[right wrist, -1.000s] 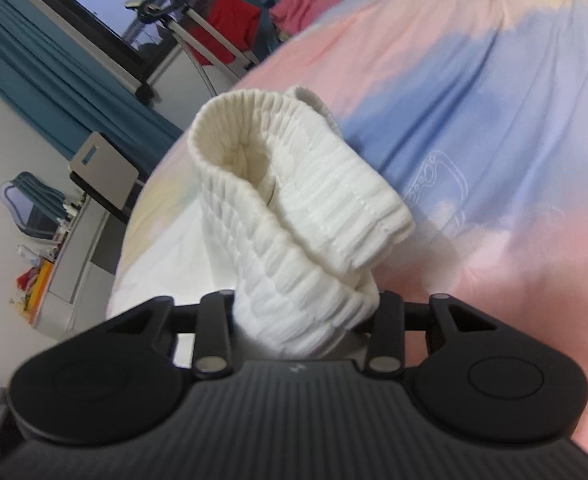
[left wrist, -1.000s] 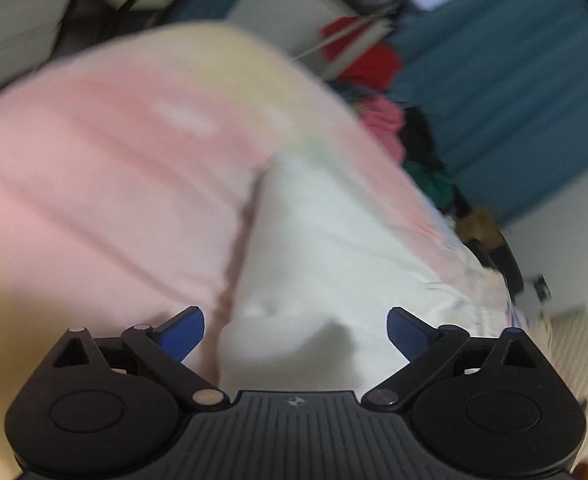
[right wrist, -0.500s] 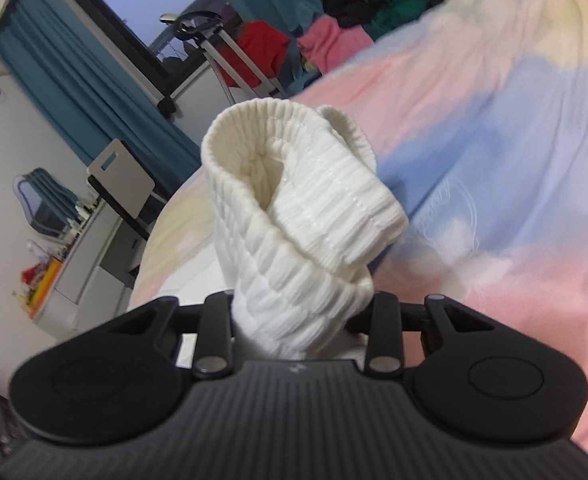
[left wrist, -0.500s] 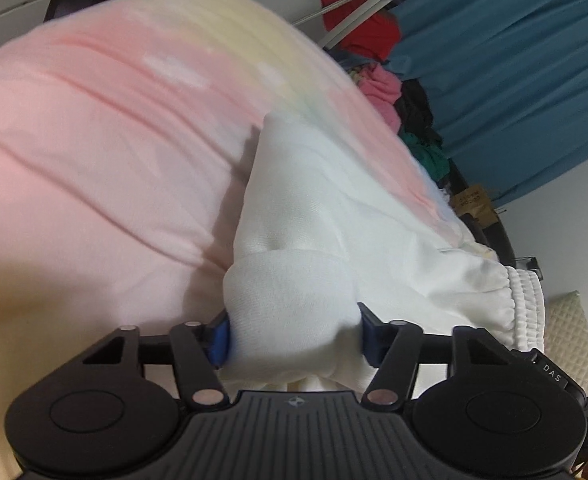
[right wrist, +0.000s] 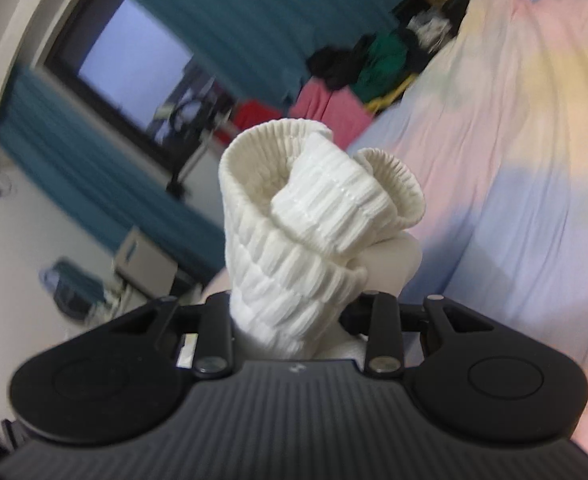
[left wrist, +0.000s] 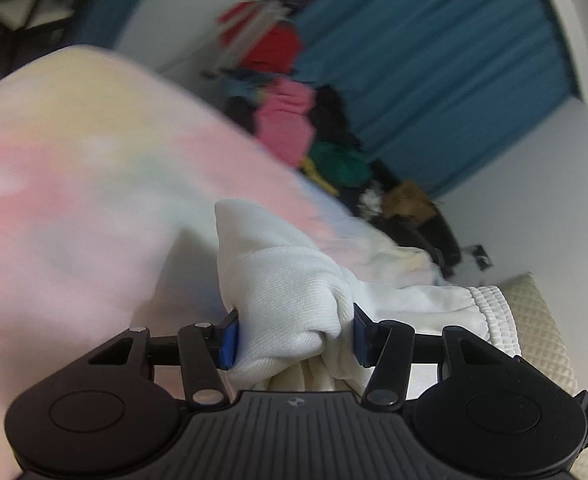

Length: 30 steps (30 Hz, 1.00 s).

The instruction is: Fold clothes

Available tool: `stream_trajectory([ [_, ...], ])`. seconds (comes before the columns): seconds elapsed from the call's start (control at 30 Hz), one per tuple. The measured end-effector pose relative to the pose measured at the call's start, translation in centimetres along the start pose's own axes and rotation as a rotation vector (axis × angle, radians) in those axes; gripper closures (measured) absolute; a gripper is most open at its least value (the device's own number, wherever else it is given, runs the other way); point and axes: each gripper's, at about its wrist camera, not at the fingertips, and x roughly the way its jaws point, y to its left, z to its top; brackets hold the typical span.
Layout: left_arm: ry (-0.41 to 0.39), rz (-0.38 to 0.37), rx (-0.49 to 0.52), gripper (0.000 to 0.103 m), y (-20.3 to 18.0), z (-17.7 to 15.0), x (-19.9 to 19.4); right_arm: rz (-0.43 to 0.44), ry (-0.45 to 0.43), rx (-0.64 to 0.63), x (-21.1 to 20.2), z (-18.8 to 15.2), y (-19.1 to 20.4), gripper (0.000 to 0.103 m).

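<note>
A white garment [left wrist: 278, 280] is bunched between the blue pads of my left gripper [left wrist: 294, 334], which is shut on a fold of its smooth fabric. Its ribbed hem [left wrist: 489, 316] trails to the right over a quilted cream cushion [left wrist: 541, 332]. In the right wrist view my right gripper [right wrist: 299, 316] is shut on the garment's white ribbed cuff [right wrist: 313, 216], which stands up out of the jaws in a curled roll. Both grips are lifted above the pastel bedsheet [right wrist: 513, 184]. The fingertips of the right gripper are hidden by the cuff.
The bed's pink, yellow and blue sheet [left wrist: 74, 184] spreads below. A pile of pink, green, red and black clothes [left wrist: 294, 128] lies past the bed's far edge. Teal curtains [left wrist: 433, 60] and a window [right wrist: 134, 72] stand behind.
My left gripper went from open beside the white fabric to shut on a fold, then lifted it. The right gripper stayed shut on the cuff and swung up, tilting away from the bed.
</note>
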Motion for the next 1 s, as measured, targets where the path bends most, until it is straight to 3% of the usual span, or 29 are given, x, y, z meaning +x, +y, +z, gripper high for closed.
stream_trajectory([
  [0.17,0.039,-0.073,0.056,0.048,-10.7,3.7,12.3,-0.011,-0.067,0.071,-0.6,8.7,-1.9,0.067],
  [0.3,0.071,-0.103,0.101,0.049,-17.6,5.4,22.5,-0.083,-0.124,0.156,1.8,16.4,-7.1,0.067],
  [0.43,0.119,-0.113,0.146,0.049,-21.4,5.2,33.5,-0.152,-0.146,0.237,4.9,20.3,-13.1,0.067],
  [0.53,0.18,-0.109,0.163,0.049,-21.4,3.2,40.7,-0.184,-0.16,0.267,7.2,19.7,-17.8,0.067],
  [0.67,0.243,-0.111,0.197,0.048,-17.4,-0.9,46.0,-0.194,-0.161,0.312,10.1,15.7,-23.6,0.066],
  [0.8,0.237,-0.167,0.294,0.044,-12.2,-4.6,46.3,-0.146,-0.162,0.37,10.6,10.7,-28.4,0.065],
  [0.9,0.266,-0.165,0.339,0.039,-8.8,-6.5,46.7,-0.182,-0.143,0.389,11.1,7.1,-30.5,0.059],
  [1.0,0.27,-0.152,0.371,0.031,-8.0,-7.5,46.4,-0.221,-0.117,0.405,11.6,6.2,-30.8,0.055],
])
